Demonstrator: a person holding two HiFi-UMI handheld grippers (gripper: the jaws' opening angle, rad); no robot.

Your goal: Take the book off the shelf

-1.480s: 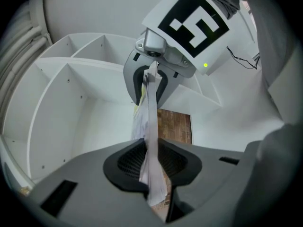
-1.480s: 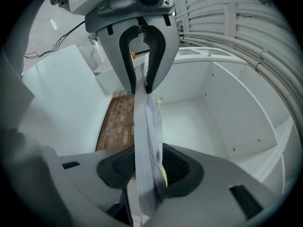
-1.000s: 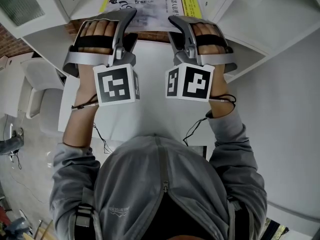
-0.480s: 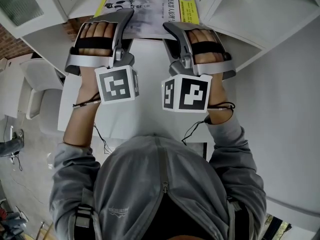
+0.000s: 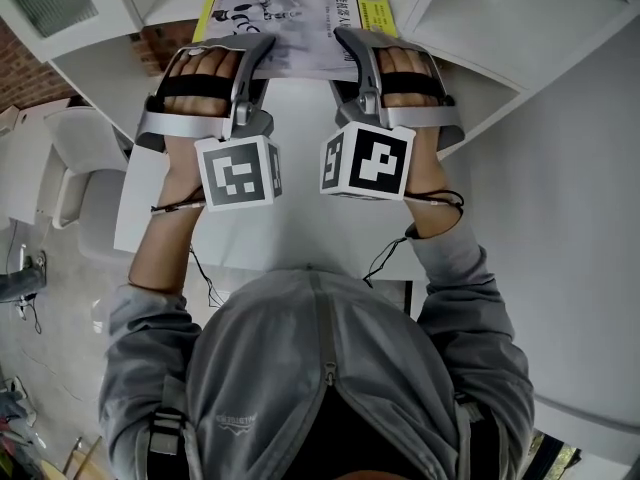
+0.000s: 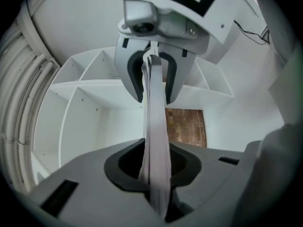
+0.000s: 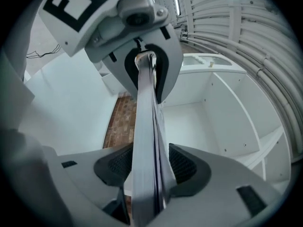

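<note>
Left gripper (image 6: pixel 154 167) has edged toward the shelf (image 5: pixel 490 38) and just clamped the book (image 5: pixel 290 18), lying flat at its edge; right gripper (image 7: pixel 147 167) just opened around it; best reclose, then pull level

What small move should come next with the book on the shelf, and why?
Probably draw the book toward the person with the left gripper: its jaws have just closed on the book's near edge, while the right gripper has just opened its jaws, pads apart either side of it.
</note>
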